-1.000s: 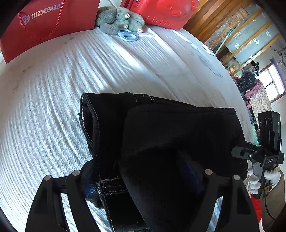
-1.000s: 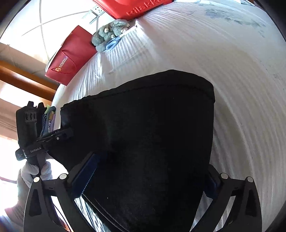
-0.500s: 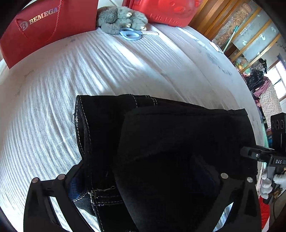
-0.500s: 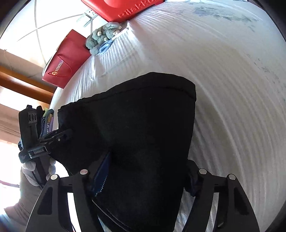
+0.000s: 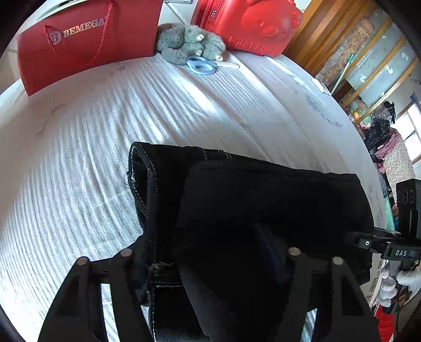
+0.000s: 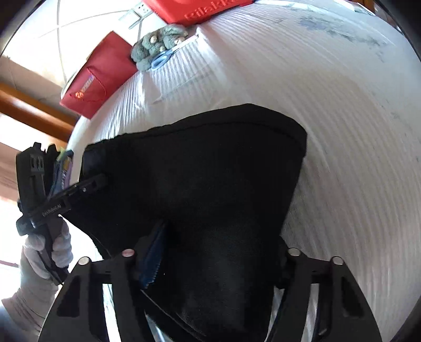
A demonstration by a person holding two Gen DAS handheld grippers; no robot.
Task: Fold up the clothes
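On the white ribbed mattress [image 5: 110,147] your dark jeans [image 5: 263,200] lie already doubled over: a black layer rests on top of the waistband part, whose pale stitching shows along the left edge. Your left gripper [image 5: 208,259] stands with its fingers spread wide on either side of the near end of the cloth, the denim bulging up between them; whether the pads actually press it you cannot tell, since the fabric hides them. Your right gripper [image 6: 210,255] is the same, fingers wide apart with the black fold [image 6: 200,168] filling the gap. Judged from this, at least one fold is made and the bundle is a squat block near your edge of the bed. What may remain is squaring the layers, since the top one sits offset from the waistband, or perhaps another fold. Far off by the wall sit a red paper bag [image 5: 86,44], a grey plush toy [image 5: 186,43], blue scissors [image 5: 202,65] and a red case [image 5: 250,23], well clear of the work.
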